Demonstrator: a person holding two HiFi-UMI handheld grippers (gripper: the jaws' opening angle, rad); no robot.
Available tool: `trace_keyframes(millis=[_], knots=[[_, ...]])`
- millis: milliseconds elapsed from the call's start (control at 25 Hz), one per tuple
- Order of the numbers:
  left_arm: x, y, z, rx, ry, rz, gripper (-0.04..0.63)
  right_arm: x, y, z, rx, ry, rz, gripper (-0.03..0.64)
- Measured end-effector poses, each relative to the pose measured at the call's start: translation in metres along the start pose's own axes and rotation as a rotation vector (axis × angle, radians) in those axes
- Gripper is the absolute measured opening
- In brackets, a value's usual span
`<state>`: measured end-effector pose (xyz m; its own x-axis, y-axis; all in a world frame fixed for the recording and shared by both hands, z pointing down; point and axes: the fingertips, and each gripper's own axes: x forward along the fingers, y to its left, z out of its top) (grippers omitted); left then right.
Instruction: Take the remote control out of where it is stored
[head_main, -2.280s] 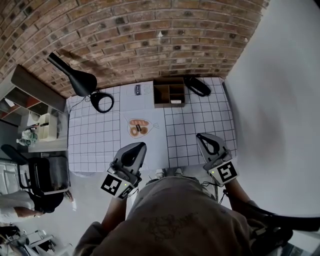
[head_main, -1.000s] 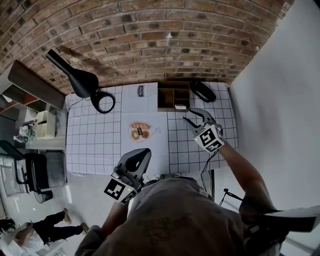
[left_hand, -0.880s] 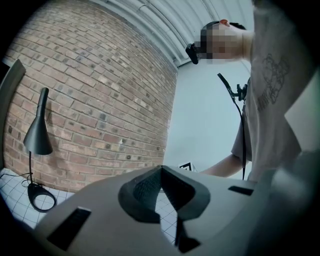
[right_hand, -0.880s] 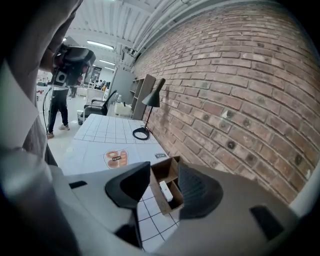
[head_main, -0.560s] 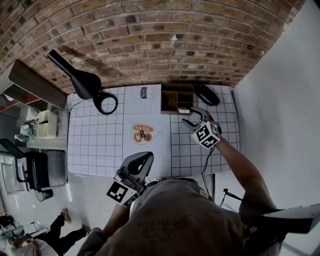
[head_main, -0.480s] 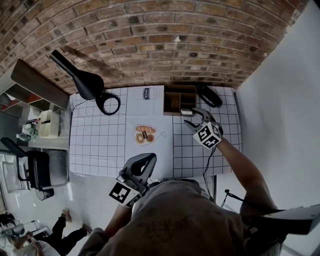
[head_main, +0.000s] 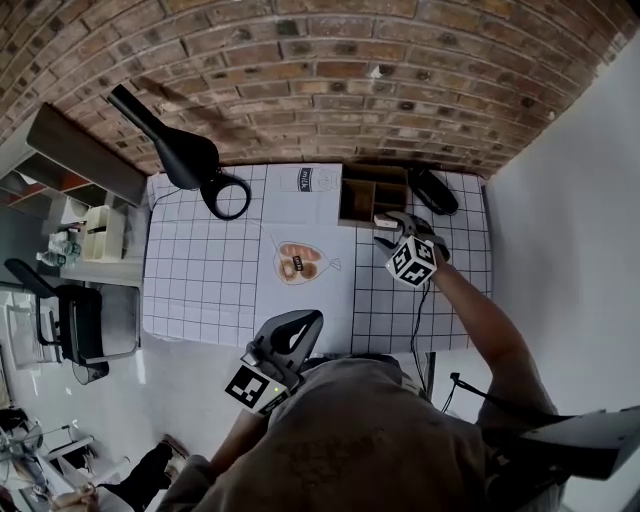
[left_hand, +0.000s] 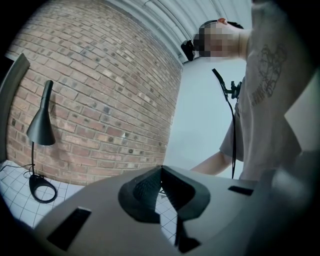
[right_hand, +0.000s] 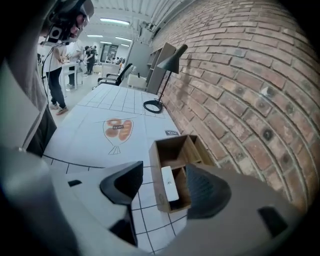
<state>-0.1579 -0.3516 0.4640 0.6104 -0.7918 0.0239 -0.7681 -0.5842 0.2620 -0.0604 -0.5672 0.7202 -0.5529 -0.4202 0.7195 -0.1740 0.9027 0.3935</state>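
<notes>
We are holding the right gripper (head_main: 392, 228) (right_hand: 164, 173) just over the near end of the box (head_main: 352, 200) (right_hand: 157, 165). Its ribbed dark pads are spreading apart and pressing on nothing. The remote (right_hand: 169, 183), a slim white bar with rounded corners, is showing through the gap beyond them. It is lying in the box's compartment nearest that gripper, close along a partition. The box is open-topped, of thin brown wood, and is split by partitions into several rectangular cells. It is sitting near the far edge of the table (head_main: 200, 280), which is wearing a smooth white cover ruled in black squares. A plain strip down the middle is carrying an orange print (head_main: 297, 262). A matt black lamp (head_main: 175, 150) with a cone shade and a ring foot is standing at the far left corner. The rough brick wall (head_main: 300, 90) is rising behind it. We are keeping the left gripper (head_main: 290, 332) (left_hand: 161, 172) low by our body, off the table's near edge, its pads meeting at the tips and gripping nothing.
</notes>
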Motion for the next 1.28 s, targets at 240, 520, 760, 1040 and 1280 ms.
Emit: trace_keyframes(millis=[240,520,760,1040,1280], knots=[[0.002,0.004,-0.003,-0.008,0.009,0.009,0.005,0.025,-0.003,-0.009,-0.052,0.057,0.052,0.25],[0.006,0.009,-0.005,-0.011,0.011,0.02,0.005,0.042,-0.007,-0.027,-0.08,0.124,0.107,0.25],[0.007,0.016,-0.006,-0.011,0.009,0.053,0.005,0.052,-0.006,-0.036,-0.162,0.174,0.121,0.25],[0.004,0.018,-0.01,-0.023,0.018,0.072,0.005,0.064,0.0,-0.04,-0.232,0.214,0.14,0.245],[-0.001,0.018,-0.015,-0.027,0.024,0.087,0.005,0.071,0.002,-0.049,-0.258,0.274,0.137,0.235]])
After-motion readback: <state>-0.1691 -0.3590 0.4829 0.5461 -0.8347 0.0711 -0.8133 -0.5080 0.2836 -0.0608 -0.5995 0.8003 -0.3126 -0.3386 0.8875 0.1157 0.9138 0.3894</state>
